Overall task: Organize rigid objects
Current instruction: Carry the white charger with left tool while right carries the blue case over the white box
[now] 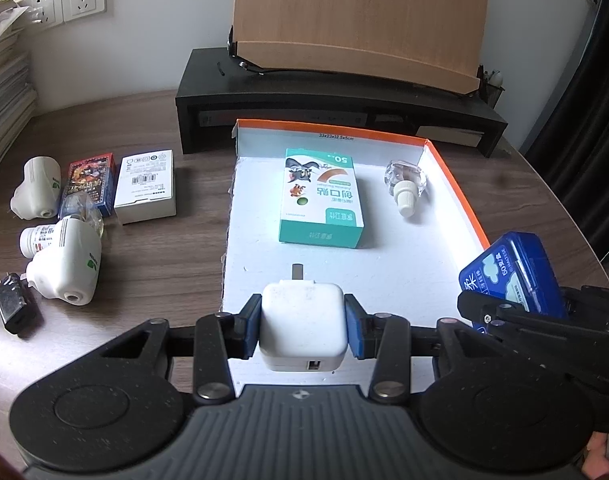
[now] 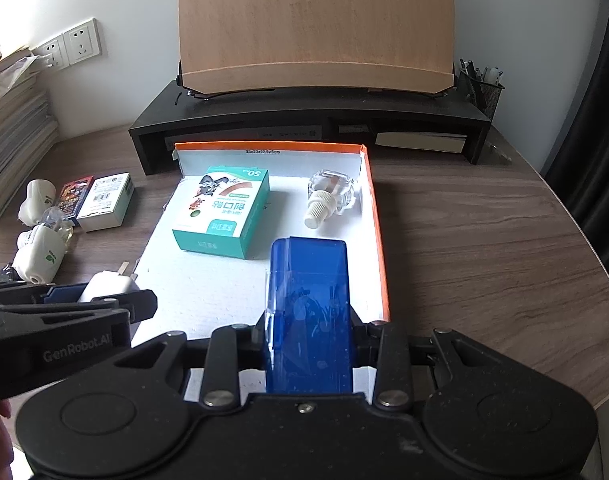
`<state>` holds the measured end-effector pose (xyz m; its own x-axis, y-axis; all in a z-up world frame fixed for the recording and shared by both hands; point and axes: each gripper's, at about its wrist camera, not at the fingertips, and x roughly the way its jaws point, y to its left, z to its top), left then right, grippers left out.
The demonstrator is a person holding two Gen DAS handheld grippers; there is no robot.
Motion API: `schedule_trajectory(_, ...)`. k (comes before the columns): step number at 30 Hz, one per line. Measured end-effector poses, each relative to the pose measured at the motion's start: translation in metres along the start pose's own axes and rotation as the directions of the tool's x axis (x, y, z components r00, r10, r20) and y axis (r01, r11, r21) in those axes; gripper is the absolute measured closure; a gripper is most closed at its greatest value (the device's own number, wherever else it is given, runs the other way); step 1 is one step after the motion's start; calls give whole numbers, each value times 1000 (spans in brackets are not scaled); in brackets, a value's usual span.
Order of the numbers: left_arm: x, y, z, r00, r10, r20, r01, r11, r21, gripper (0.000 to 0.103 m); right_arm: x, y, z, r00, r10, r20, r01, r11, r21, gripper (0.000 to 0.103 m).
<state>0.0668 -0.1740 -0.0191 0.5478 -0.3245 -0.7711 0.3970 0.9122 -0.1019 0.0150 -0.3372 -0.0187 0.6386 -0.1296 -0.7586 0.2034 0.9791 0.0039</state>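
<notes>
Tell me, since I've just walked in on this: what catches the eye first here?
Both grippers are loaded over the orange-rimmed white tray: the left gripper clamps a white charger, the right gripper a blue box. Inside the tray lie a teal plaster box and a clear bottle.

Inside the orange-rimmed tray lay one green plaster box and one clear bottle. Left of it lay two white plug-in diffusers, two small boxes, one pill bottle.
</notes>
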Motion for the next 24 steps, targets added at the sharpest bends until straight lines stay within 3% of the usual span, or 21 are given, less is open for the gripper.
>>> schedule_trajectory(24, 5, 9, 2, 1000, -6, -9, 6, 1000, 6, 60, 13, 8, 3, 1000, 0, -26, 0, 1000, 3, 62)
